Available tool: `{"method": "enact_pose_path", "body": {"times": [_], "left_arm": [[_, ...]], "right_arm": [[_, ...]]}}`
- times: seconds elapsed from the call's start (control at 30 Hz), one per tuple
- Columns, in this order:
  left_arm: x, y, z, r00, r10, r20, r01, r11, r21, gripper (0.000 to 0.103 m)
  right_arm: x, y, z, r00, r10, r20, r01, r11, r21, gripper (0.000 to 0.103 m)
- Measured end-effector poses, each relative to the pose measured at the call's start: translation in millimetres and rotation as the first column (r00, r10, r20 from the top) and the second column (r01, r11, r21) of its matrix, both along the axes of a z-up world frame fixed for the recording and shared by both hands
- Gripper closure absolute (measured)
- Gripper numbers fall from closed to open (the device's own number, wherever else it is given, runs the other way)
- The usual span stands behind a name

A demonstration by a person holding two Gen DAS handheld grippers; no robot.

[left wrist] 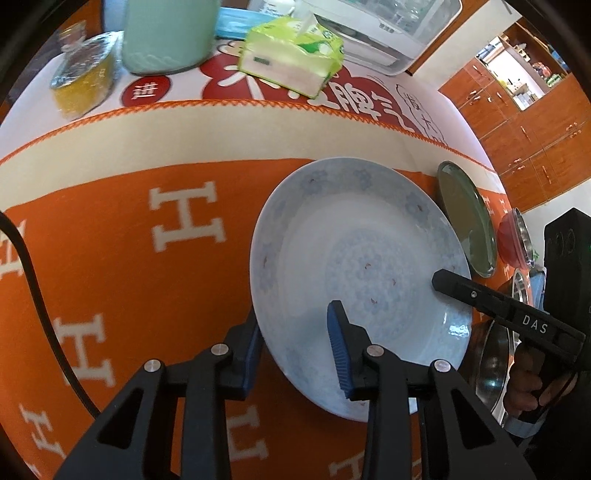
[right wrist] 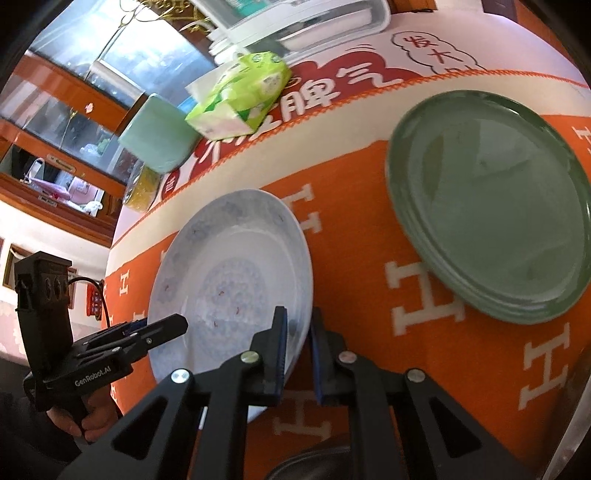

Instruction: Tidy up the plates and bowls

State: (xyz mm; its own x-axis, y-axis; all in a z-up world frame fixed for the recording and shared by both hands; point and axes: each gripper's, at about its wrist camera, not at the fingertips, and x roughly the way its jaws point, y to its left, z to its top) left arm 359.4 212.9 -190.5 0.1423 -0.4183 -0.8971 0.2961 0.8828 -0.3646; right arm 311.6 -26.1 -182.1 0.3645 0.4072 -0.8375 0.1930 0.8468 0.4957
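Observation:
A pale blue patterned plate (left wrist: 362,266) lies on the orange cloth; it also shows in the right wrist view (right wrist: 236,273). My left gripper (left wrist: 295,354) straddles its near-left rim, jaws a plate-width apart, one finger inside and one outside. My right gripper (right wrist: 297,350) is closed on the plate's opposite rim; it shows in the left wrist view (left wrist: 443,280). A green plate (right wrist: 487,206) lies to the right, also seen in the left wrist view (left wrist: 467,218). A red bowl (left wrist: 511,240) and steel bowls (left wrist: 491,354) sit at the right.
At the back stand a green tissue pack (left wrist: 291,55), a mint container (left wrist: 166,33), a foil-wrapped yellow tub (left wrist: 83,81) and a white appliance (left wrist: 380,29). A black cable (left wrist: 33,295) runs along the left. Wooden cabinets (left wrist: 535,122) stand beyond the table.

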Motion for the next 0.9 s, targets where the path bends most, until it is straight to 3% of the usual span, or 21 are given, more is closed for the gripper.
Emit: {"method": "enact_pose_path", "body": {"times": [0.37,0.9], "left_arm": [[-28.1,41.0,55.0,0.997,0.046,0.063,-0.043,0.998,-0.050,0.071],[-84.8,66.0,112.7,0.987,0.012,0.157,0.006,0.993,-0.114,0.071]], "right_arm": [[-22.1,25.4,37.8,0.998,0.035,0.050,-0.036,0.999,0.015,0.092],[-88.2,46.5,95.5,0.992,0.019,0.127,-0.015,0.999,-0.036,0.090]]}}
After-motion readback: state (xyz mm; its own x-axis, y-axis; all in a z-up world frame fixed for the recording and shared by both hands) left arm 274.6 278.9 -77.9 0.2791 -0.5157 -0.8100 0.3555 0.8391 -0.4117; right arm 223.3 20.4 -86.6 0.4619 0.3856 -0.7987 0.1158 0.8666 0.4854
